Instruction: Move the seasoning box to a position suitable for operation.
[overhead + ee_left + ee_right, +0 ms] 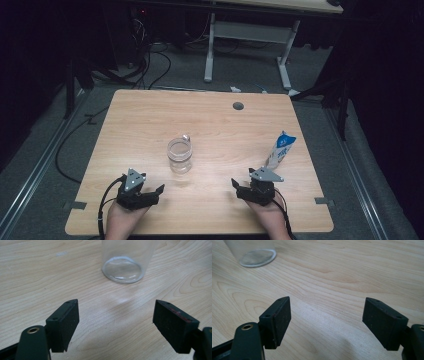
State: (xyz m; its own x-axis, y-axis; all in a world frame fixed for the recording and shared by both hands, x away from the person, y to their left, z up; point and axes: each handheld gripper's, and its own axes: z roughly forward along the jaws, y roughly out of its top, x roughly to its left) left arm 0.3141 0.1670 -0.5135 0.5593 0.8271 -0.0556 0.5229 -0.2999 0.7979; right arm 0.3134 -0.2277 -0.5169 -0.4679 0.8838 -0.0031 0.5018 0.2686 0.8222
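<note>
Left gripper (156, 191) jaws apart, facing upright glass jar (179, 155).

Clear glass jar (179, 155) upright, table centre.

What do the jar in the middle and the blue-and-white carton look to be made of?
Jar: clear glass or hard plastic; the wood grain shows through its wall and base, with glossy highlights. Carton: likely coated paperboard, printed blue and white with a folded gable top.
</note>
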